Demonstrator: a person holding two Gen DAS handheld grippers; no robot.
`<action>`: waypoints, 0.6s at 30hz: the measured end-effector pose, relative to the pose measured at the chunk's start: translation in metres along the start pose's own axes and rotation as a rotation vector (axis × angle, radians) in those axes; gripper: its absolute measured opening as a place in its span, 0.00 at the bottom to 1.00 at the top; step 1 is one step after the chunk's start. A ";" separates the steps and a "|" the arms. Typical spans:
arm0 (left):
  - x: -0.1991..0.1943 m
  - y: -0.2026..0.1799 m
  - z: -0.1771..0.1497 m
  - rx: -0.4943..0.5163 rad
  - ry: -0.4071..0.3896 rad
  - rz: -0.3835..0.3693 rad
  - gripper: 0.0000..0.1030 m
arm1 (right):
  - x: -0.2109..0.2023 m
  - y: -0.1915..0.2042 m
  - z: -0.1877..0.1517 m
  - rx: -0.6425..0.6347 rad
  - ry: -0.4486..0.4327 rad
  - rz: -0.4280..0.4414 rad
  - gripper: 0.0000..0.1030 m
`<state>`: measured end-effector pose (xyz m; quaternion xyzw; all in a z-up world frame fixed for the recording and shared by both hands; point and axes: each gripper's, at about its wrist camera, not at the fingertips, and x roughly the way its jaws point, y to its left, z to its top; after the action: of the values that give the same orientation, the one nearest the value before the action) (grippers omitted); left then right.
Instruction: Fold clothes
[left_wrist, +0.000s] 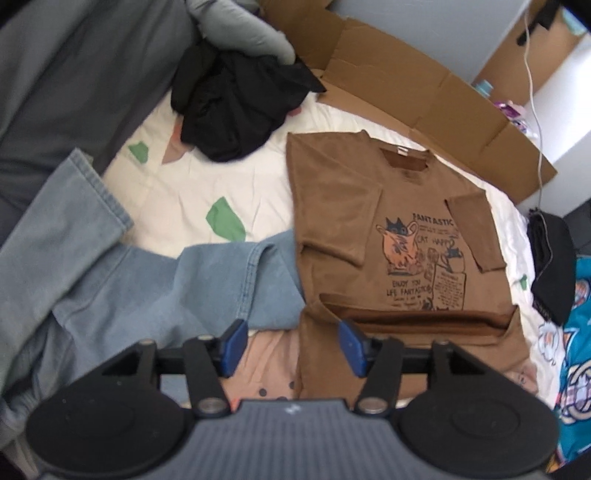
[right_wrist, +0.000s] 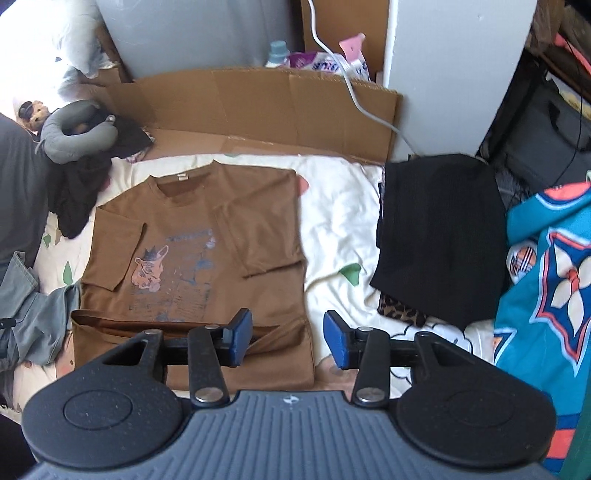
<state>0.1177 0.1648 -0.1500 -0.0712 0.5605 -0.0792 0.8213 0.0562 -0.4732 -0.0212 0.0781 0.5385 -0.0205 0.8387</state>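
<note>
Left tool (left_wrist: 291, 347) is hanging spread and empty above the brown t-shirt (left_wrist: 399, 236), near its turned-up hem. Shirt is lying flat on the bed (left_wrist: 177, 192), sleeves folded in, collar pointing away, long axis running hem to collar.

Right tool (right_wrist: 288, 338) is also gaping, pinching nothing, over the t-shirt's hem corner. My advice: regrip both hem corners evenly, then carry them toward the collar.

I'm seeing the T-shirt (right_wrist: 192, 236) lying flat on the bed sheet (right_wrist: 336, 221), cardboard (right_wrist: 266, 107) behind it, jeans (left_wrist: 155, 280) touching its left edge, folded garment (right_wrist: 439, 236) lying right.
</note>
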 end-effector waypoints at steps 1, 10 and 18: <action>-0.003 -0.002 0.001 0.004 -0.006 0.001 0.56 | 0.001 0.000 0.000 0.000 -0.003 0.002 0.51; -0.022 -0.019 0.006 0.051 -0.024 0.062 0.57 | 0.040 -0.012 -0.013 0.056 0.035 0.039 0.51; -0.013 -0.021 0.007 0.052 -0.008 0.102 0.59 | 0.071 -0.006 -0.030 0.029 0.059 0.073 0.51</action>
<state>0.1180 0.1470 -0.1313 -0.0216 0.5579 -0.0517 0.8280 0.0585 -0.4710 -0.0978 0.1103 0.5593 0.0047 0.8216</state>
